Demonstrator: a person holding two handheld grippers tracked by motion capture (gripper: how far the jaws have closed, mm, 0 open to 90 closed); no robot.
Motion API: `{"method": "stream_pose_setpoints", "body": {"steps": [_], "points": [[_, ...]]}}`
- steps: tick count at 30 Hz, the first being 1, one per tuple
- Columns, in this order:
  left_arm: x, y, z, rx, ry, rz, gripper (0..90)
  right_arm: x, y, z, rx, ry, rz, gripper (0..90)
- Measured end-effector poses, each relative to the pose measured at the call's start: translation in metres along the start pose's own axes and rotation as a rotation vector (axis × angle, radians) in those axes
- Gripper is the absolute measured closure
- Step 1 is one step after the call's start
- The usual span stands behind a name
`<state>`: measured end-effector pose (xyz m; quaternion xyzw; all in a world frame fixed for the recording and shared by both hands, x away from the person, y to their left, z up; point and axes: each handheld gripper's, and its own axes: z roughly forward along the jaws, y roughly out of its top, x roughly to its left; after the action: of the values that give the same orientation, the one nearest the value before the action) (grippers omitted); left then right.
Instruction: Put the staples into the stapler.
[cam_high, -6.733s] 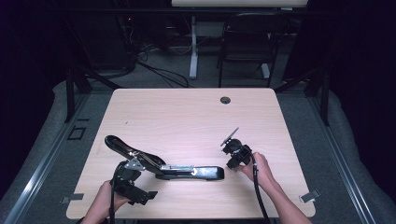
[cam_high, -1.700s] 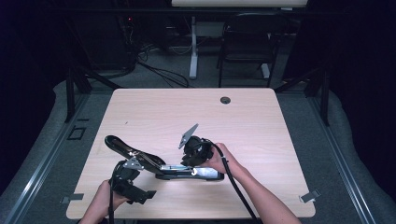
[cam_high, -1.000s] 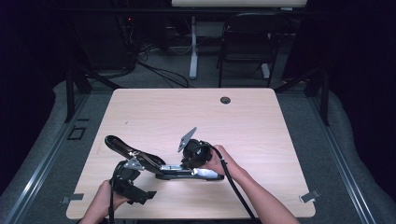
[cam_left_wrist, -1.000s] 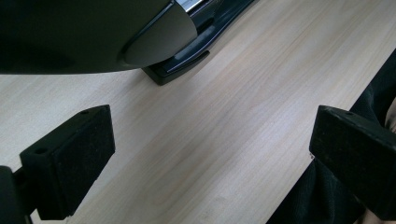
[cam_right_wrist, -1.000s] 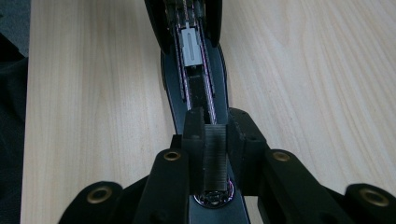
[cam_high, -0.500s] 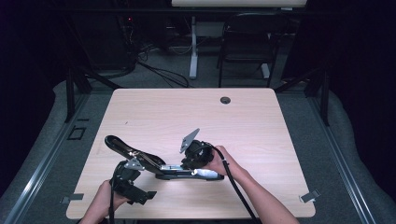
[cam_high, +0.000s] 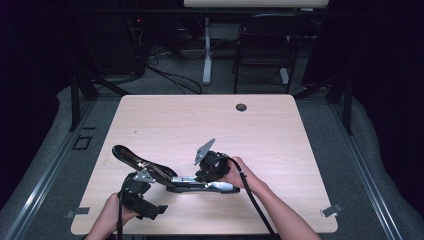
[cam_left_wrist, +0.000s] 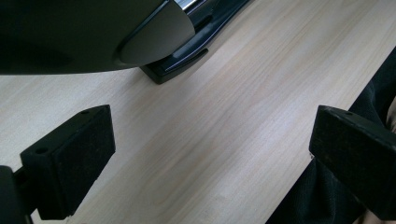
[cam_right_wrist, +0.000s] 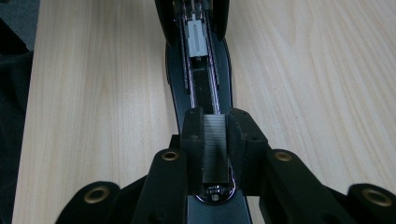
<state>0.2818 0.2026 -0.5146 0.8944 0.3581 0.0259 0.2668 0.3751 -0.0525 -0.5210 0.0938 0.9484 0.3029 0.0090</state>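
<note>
A black stapler (cam_high: 200, 186) lies near the table's front edge, its top cover (cam_high: 130, 156) swung open up and to the left. My right gripper (cam_high: 207, 172) hovers over the stapler's base. In the right gripper view its jaws (cam_right_wrist: 215, 126) are shut on a silver strip of staples (cam_right_wrist: 215, 144), in line with the open magazine channel (cam_right_wrist: 201, 84) and just above it. My left gripper (cam_high: 140, 182) sits at the hinge end. In the left gripper view its jaws (cam_left_wrist: 212, 135) stand wide open over bare wood, below the cover (cam_left_wrist: 93, 32).
The light wooden table (cam_high: 280, 140) has a round cable hole (cam_high: 241, 107) near its far edge. A chair and desk legs stand on the dark floor behind. A dark trouser leg (cam_left_wrist: 336, 196) shows past the table's front edge in the left gripper view.
The right gripper has come left from beside the stapler's front end to above its base. Over the last second neither hand has visibly moved.
</note>
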Motion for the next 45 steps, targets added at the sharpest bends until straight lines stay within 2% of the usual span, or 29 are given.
{"method": "stream_pose_setpoints", "body": {"steps": [12, 18, 25, 38, 45], "points": [[-0.0003, 0.0002, 0.0002, 0.004, 0.001, 0.005, 0.5, 0.0021, -0.0009, -0.0033, -0.012, 0.001, -0.046, 77.5], [-0.0004, 0.0003, 0.0005, 0.006, 0.000, 0.006, 0.5, 0.0036, -0.0008, -0.0019, 0.008, -0.007, -0.073, 77.5], [-0.0007, 0.0003, 0.0011, 0.010, -0.001, 0.005, 0.5, 0.0039, -0.0011, -0.0022, 0.008, -0.012, -0.080, 77.5], [-0.0007, 0.0002, 0.0011, 0.013, 0.000, 0.008, 0.6, 0.0024, -0.0033, -0.0033, 0.013, -0.006, -0.070, 75.5], [-0.0003, 0.0001, 0.0008, 0.012, -0.001, 0.005, 0.6, -0.0007, -0.0043, -0.0062, 0.000, 0.002, -0.043, 73.7]]}}
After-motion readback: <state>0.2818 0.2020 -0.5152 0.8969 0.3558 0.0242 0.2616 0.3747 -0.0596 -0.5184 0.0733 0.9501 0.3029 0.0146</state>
